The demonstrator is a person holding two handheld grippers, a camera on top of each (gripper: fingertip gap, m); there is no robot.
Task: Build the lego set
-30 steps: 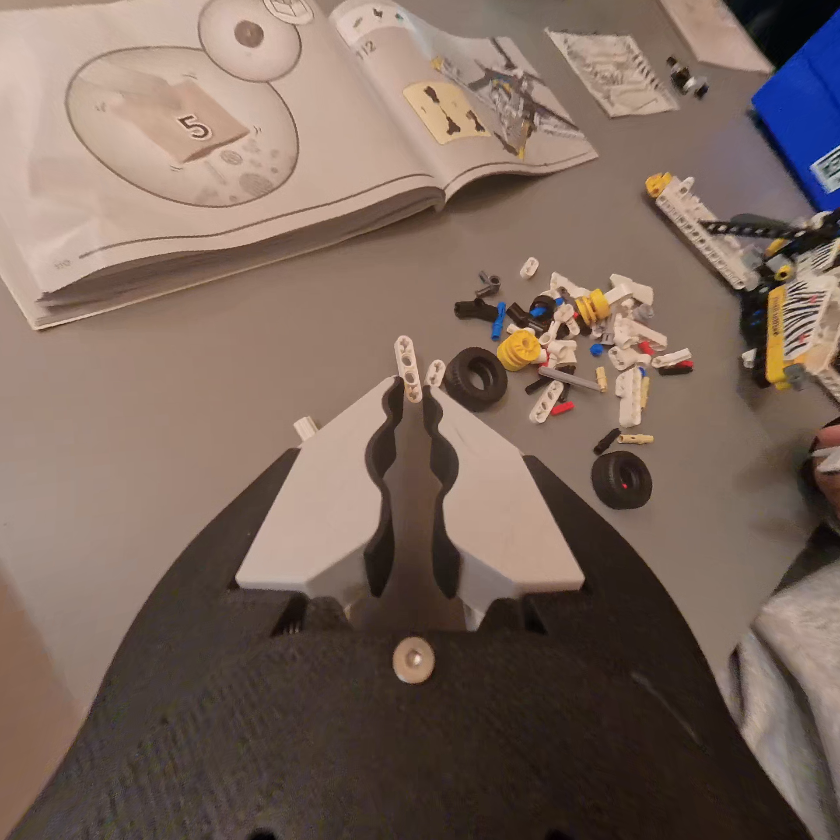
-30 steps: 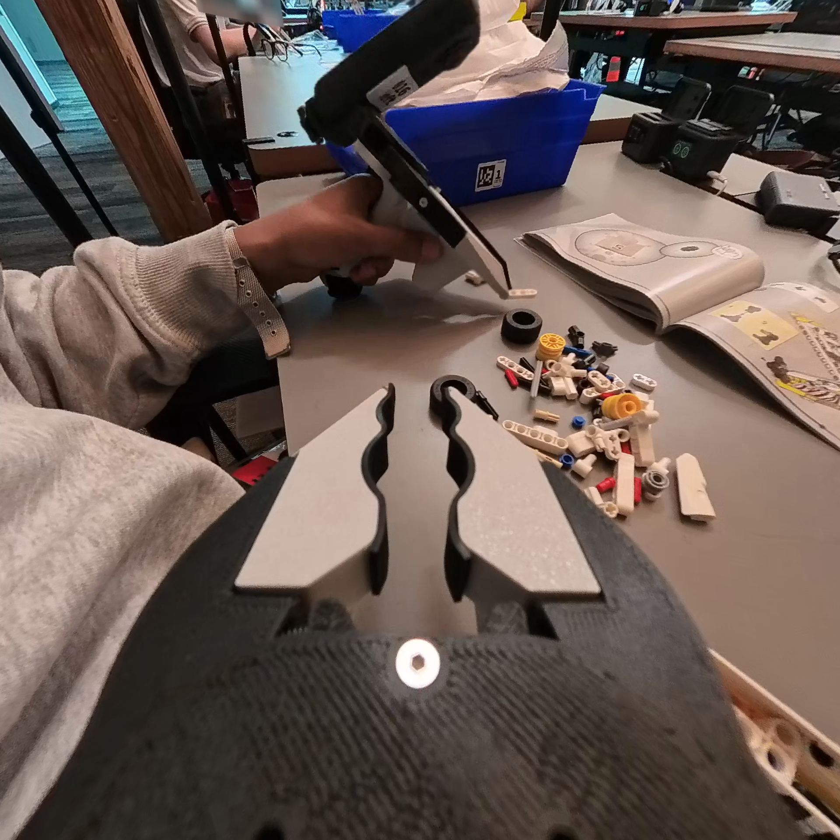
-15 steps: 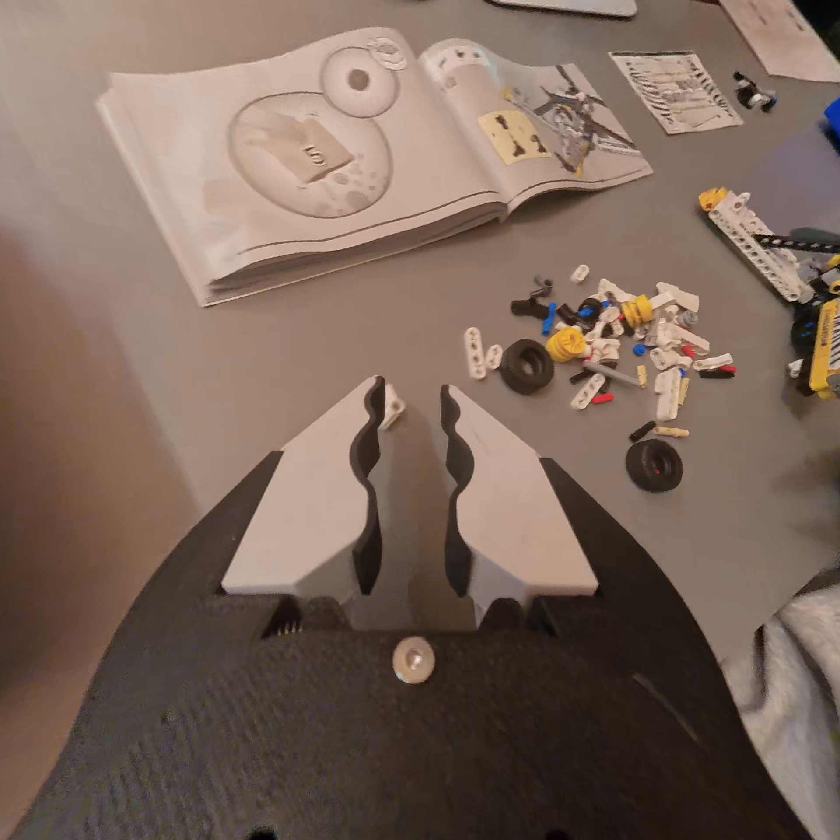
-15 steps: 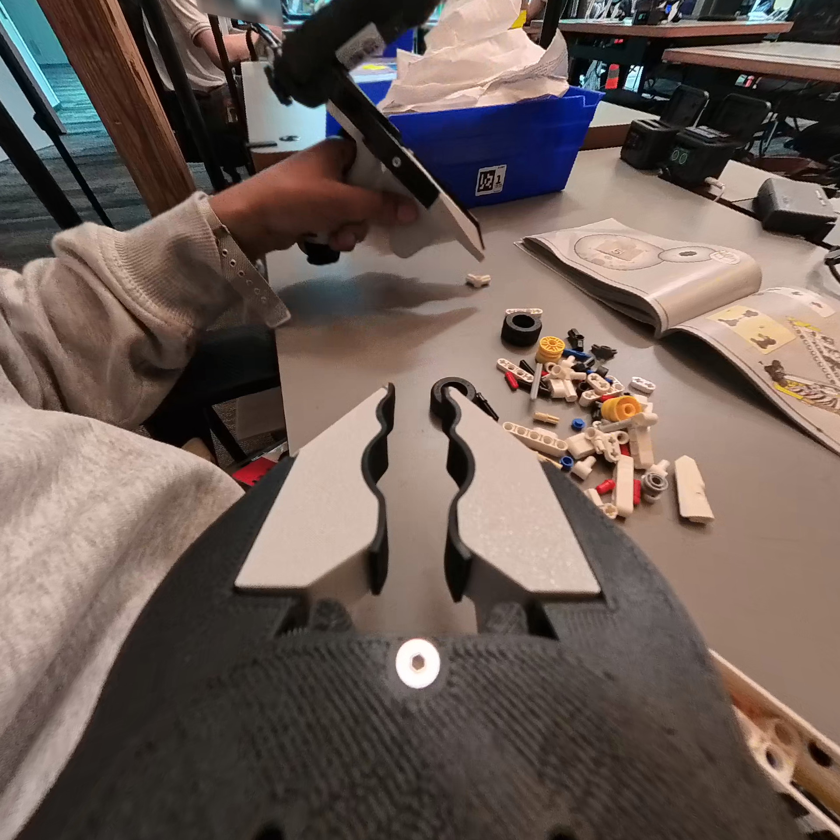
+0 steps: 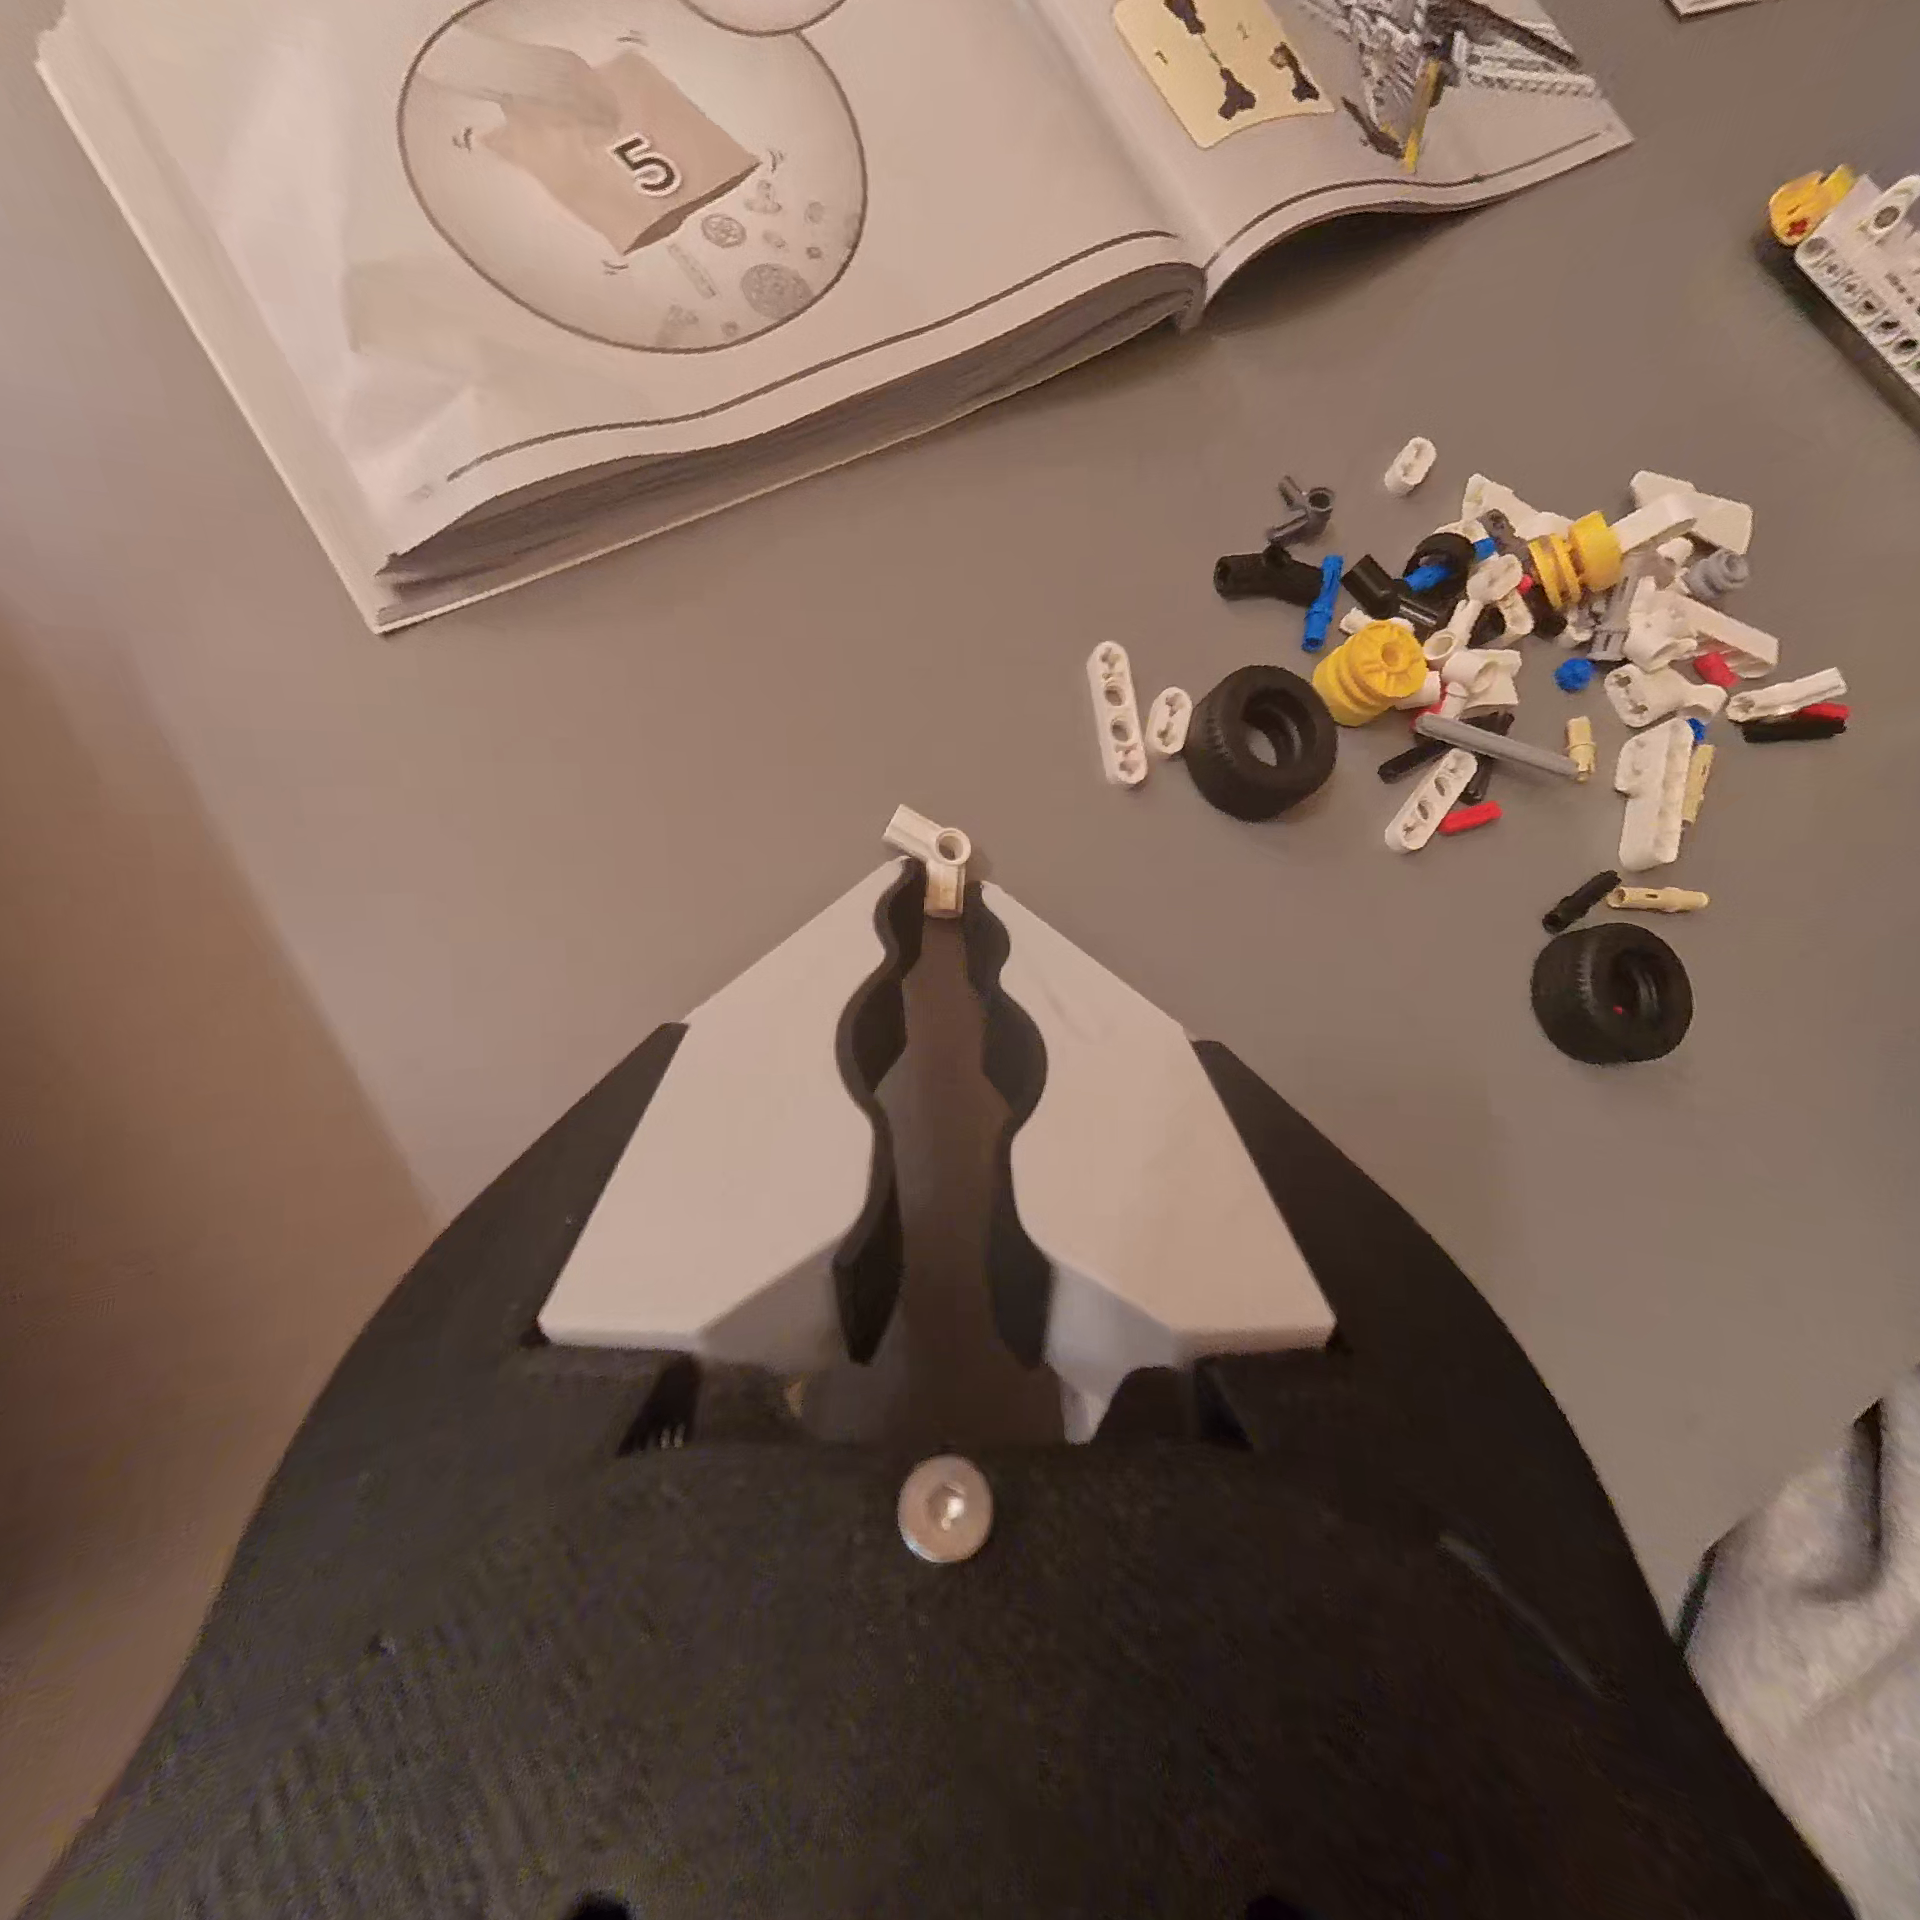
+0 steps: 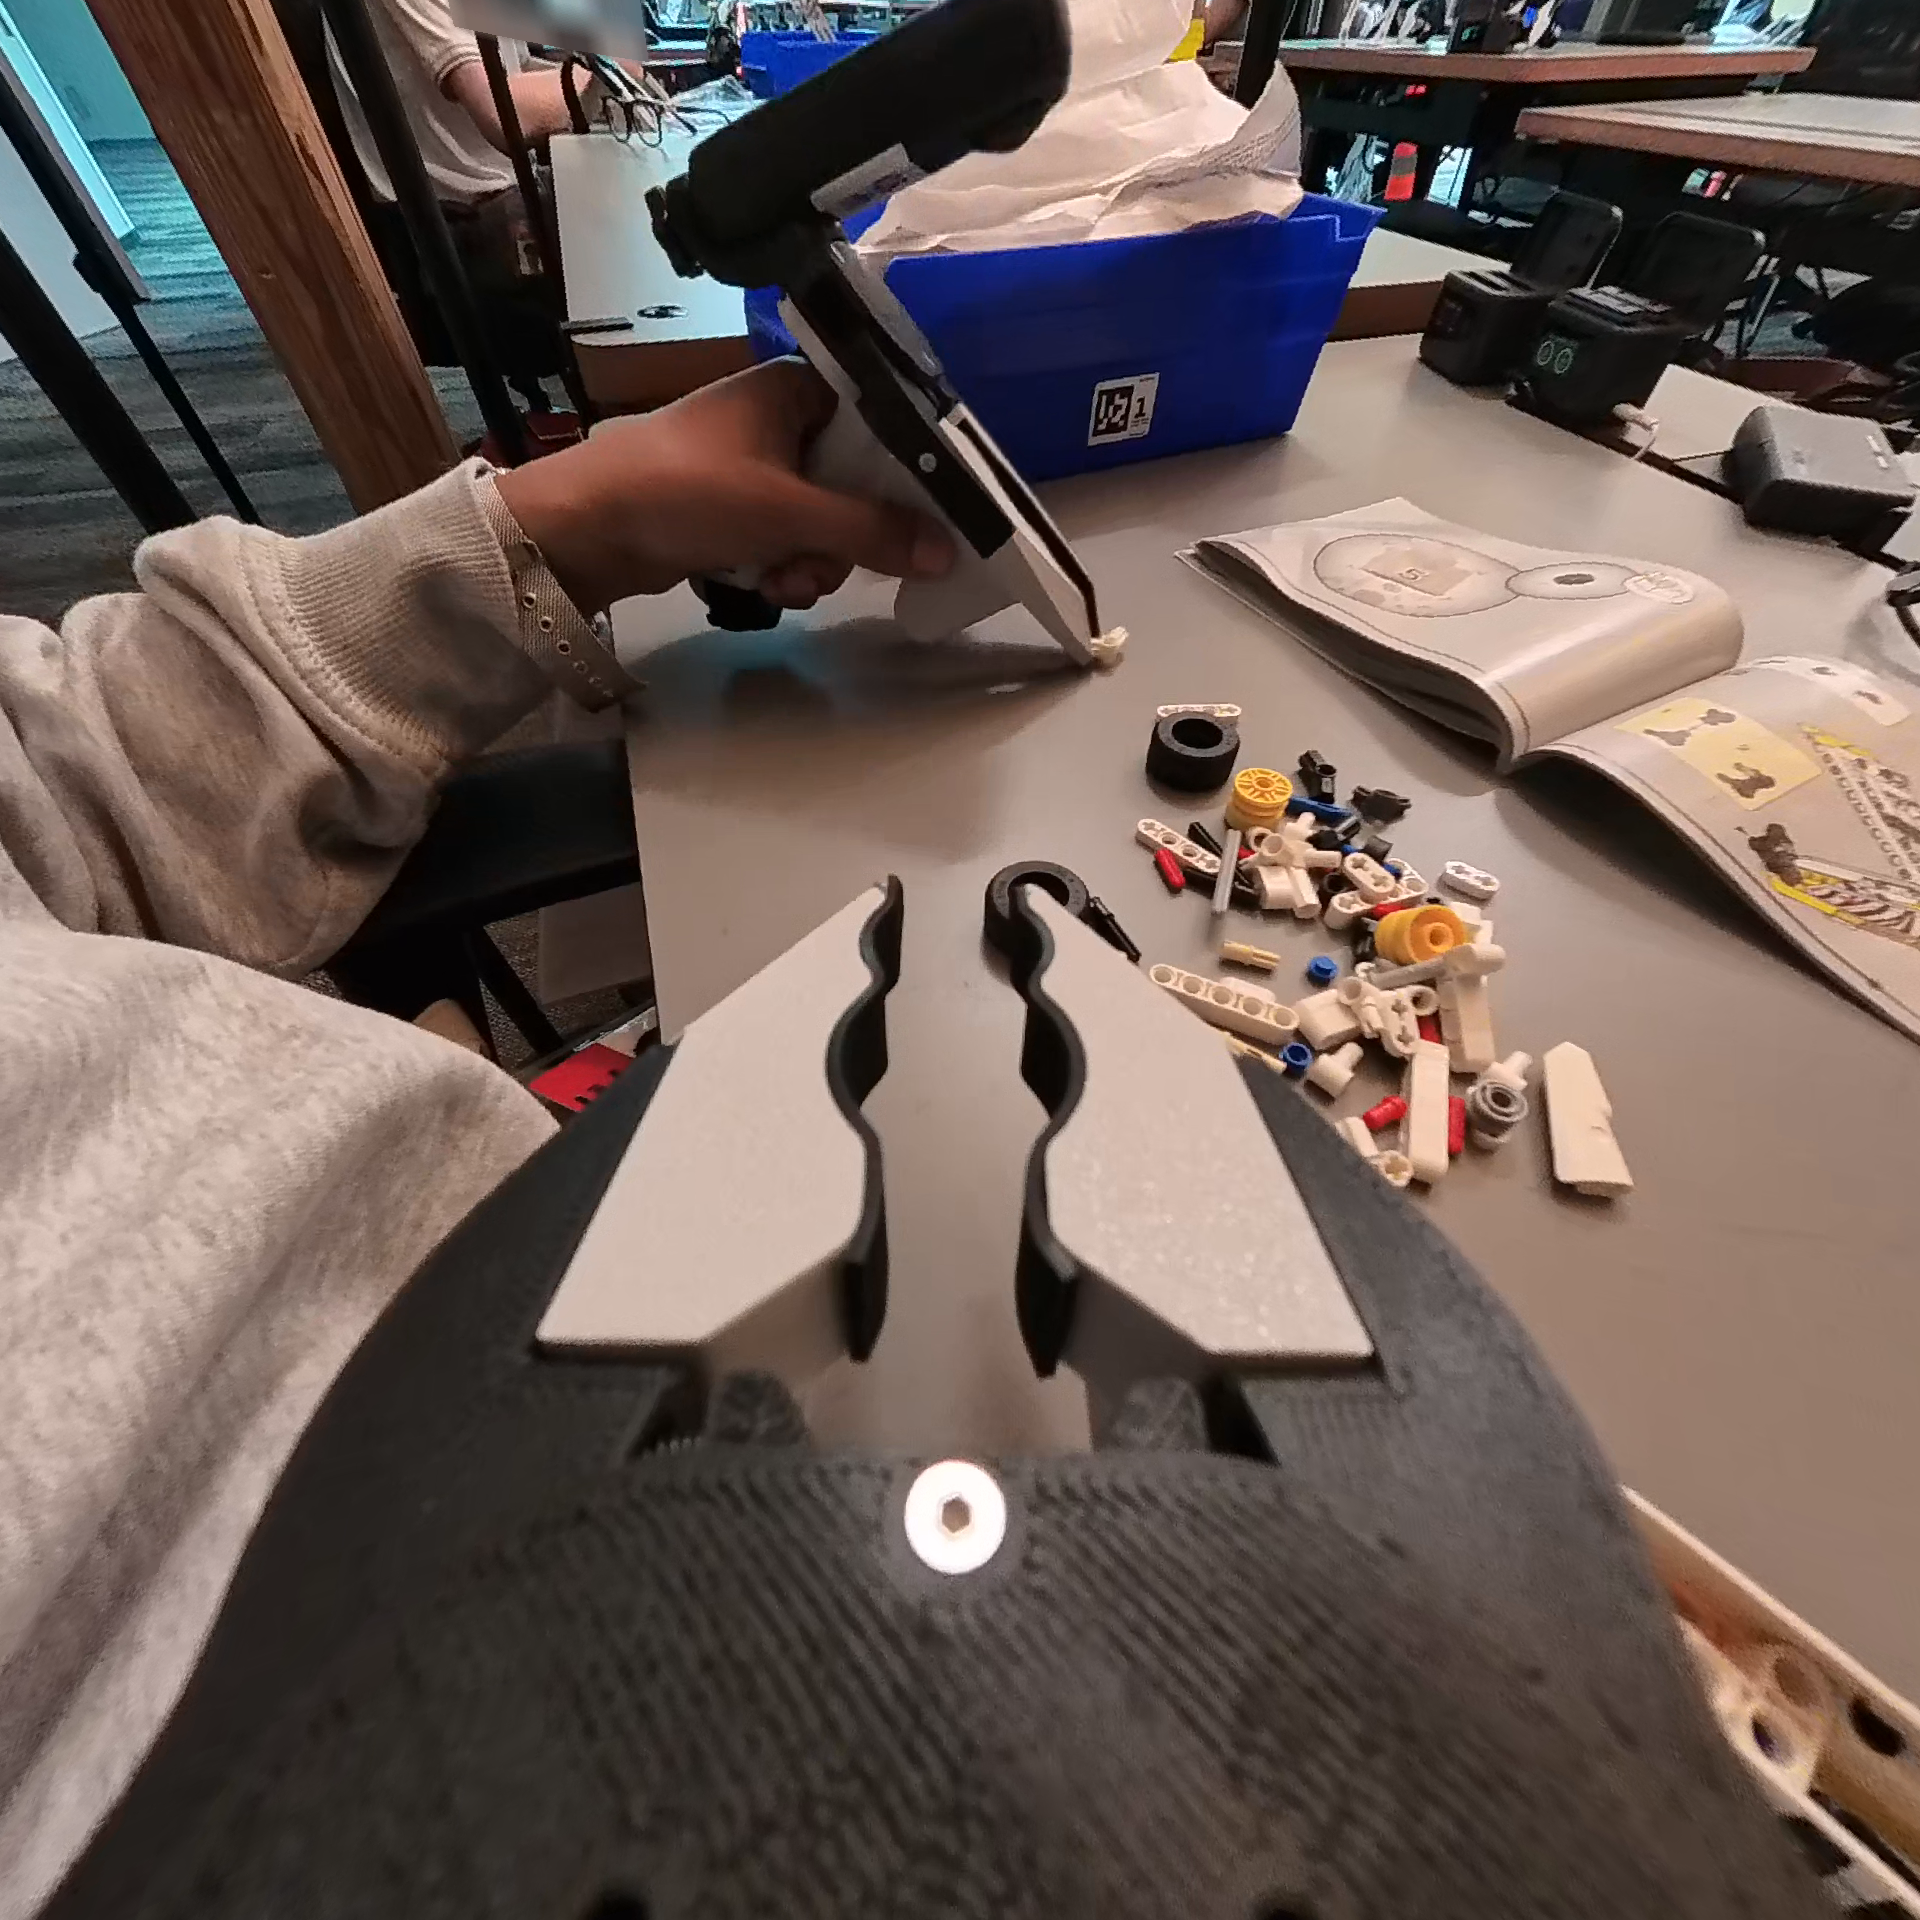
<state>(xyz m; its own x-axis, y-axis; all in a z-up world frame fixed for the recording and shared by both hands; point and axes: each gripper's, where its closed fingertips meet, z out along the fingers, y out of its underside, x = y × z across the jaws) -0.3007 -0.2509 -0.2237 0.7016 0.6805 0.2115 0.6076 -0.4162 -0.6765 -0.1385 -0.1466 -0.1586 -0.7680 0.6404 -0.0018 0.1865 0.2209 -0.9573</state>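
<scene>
- Grey tabletop [image 5: 727,727] carries an open instruction booklet [image 5: 582,260] at the far side.
- Your left gripper [image 5: 940,883] is clenched on a small white angled connector [image 5: 935,847], which pokes out past the tips, down at the table.
- Your right gripper [image 6: 940,894] hangs released and empty, nearer the loose-parts pile [image 5: 1507,665].
- That pile sits well right of the connector, with nothing between.

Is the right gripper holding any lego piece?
No. The right gripper is open over bare grey table, nothing between its fingers.
</scene>
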